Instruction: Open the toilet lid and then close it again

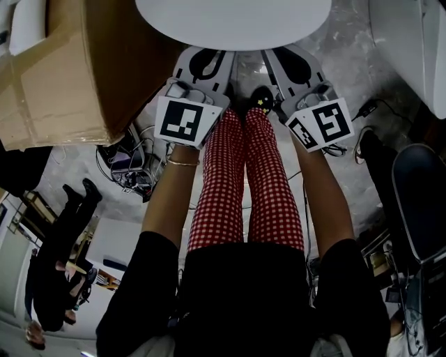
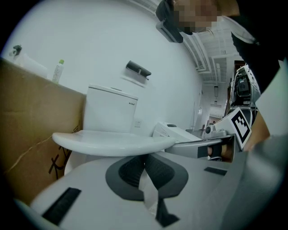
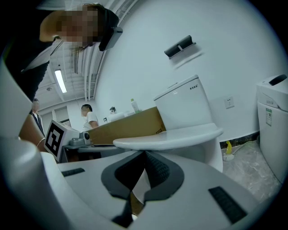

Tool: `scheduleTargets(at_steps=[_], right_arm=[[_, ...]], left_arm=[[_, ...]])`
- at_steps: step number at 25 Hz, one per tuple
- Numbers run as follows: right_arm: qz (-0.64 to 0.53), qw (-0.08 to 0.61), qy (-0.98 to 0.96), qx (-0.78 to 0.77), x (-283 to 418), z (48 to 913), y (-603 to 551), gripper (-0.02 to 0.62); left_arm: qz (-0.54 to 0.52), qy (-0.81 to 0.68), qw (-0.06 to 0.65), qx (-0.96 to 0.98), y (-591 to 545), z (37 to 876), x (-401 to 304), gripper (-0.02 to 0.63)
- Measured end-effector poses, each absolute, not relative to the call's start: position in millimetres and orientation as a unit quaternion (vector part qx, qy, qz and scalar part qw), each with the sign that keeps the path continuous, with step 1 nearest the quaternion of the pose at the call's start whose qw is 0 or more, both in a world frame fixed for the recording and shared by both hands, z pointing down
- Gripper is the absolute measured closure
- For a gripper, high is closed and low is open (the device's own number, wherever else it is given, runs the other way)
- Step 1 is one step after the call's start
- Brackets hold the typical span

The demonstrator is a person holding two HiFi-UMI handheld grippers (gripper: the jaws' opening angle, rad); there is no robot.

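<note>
Both pinched closed, empty | left tool (image 2: 145,158) | right tool (image 3: 144,155) | toilet lid (image 1: 233,21) down, over tips

Left gripper (image 1: 207,57), right gripper (image 1: 291,57) before toilet lid (image 1: 233,21); cardboard box (image 1: 63,70) left.

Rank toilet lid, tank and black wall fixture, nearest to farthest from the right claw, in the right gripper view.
1. toilet lid, just ahead
2. tank, behind the lid
3. black wall fixture, high above the tank

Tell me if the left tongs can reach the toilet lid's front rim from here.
Probably yes: the left tongs, shut, sit right under the closed toilet lid at its rim, nothing between.
</note>
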State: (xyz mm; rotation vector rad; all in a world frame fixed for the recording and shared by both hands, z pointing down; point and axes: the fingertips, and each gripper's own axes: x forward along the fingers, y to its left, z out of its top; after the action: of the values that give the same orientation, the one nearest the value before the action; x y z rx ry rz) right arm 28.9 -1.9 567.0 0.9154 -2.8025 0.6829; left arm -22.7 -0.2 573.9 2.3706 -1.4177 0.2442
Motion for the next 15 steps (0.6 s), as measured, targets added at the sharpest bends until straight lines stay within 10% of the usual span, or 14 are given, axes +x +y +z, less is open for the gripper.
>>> scheduleTargets(at_steps=[15], right_arm=[[0.222, 0.068, -0.921, 0.313, 28, 588, 7, 0.577]], left_arm=[[0.086, -0.493, 0.186, 0.846, 12, 593, -25, 0.601]])
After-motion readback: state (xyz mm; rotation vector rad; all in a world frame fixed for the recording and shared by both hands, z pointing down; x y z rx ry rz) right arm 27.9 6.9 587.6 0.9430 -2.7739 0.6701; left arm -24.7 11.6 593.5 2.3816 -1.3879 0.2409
